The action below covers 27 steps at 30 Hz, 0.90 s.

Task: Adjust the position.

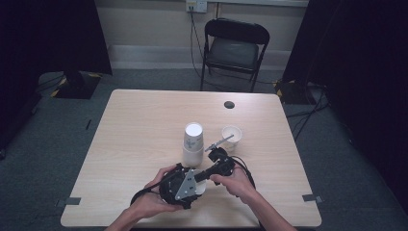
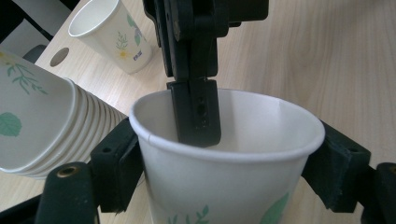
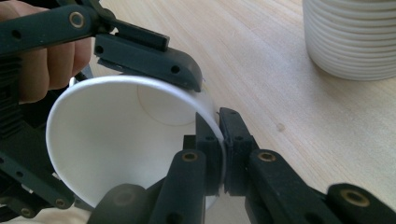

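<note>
A white paper cup [image 2: 224, 186] with a green leaf print sits between the jaws of my left gripper [image 2: 229, 163], which is shut on its sides. My right gripper [image 3: 222, 140] is shut on the cup's rim [image 3: 212, 116], with one finger [image 2: 194, 112] inside the cup and the other outside. The left gripper's fingers [image 3: 149, 56] press against the cup wall. In the high view, both grippers meet near the table's front edge. The left gripper [image 1: 195, 188] holds the cup [image 1: 201, 188] and the right gripper [image 1: 208, 176] comes in from the right.
A tall stack of the same cups [image 1: 193, 144] stands just behind the grippers, close to the held cup [image 2: 42, 126]. A single cup [image 1: 232, 137] stands to its right. A round cable hole [image 1: 229, 104] lies further back. A black folding chair [image 1: 234, 50] stands beyond the table [image 1: 139, 125].
</note>
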Motion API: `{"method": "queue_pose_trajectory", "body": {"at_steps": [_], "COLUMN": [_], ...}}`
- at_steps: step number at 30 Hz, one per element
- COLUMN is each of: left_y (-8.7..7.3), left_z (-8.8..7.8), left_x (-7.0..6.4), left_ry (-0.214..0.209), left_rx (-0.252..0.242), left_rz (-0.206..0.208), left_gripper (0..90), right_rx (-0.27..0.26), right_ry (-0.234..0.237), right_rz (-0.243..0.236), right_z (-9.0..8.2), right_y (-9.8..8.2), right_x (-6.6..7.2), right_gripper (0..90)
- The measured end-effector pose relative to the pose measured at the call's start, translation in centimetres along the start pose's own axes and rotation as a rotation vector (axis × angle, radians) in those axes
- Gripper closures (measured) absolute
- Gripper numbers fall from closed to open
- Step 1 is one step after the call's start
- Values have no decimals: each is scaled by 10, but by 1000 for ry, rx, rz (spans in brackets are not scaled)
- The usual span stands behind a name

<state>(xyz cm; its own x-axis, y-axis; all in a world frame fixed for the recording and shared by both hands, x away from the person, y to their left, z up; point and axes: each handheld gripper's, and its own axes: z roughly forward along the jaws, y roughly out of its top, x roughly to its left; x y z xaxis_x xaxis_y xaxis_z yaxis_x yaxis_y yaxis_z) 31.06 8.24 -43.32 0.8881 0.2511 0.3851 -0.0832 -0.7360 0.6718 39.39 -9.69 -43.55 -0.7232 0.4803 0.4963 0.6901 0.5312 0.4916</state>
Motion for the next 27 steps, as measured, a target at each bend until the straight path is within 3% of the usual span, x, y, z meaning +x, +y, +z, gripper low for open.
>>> {"method": "queue_pose_trajectory", "body": {"at_steps": [9,11,13,15,27], "left_y": [1,0,-1,-2,-3], "left_z": [1,1,-1,-1,-1], "left_x": [1,-1,1,2,4], "left_ry": [-11,-10,-19,-15,-10], "left_rx": [-7,-30,-24,-46,-68], "left_rz": [-4,-36,-34,-60,-106], "left_gripper": [237,246,256,264,275], "right_rx": [0,-1,-7,-15,-48], "right_ry": [7,9,12,14,23], "right_rz": [7,8,10,13,11], "right_z": [1,1,1,1,0], "right_y": [-1,-1,-2,-2,-3], "right_x": [-1,-2,-2,-2,-2], "right_gripper": [867,863,861,859,803]}}
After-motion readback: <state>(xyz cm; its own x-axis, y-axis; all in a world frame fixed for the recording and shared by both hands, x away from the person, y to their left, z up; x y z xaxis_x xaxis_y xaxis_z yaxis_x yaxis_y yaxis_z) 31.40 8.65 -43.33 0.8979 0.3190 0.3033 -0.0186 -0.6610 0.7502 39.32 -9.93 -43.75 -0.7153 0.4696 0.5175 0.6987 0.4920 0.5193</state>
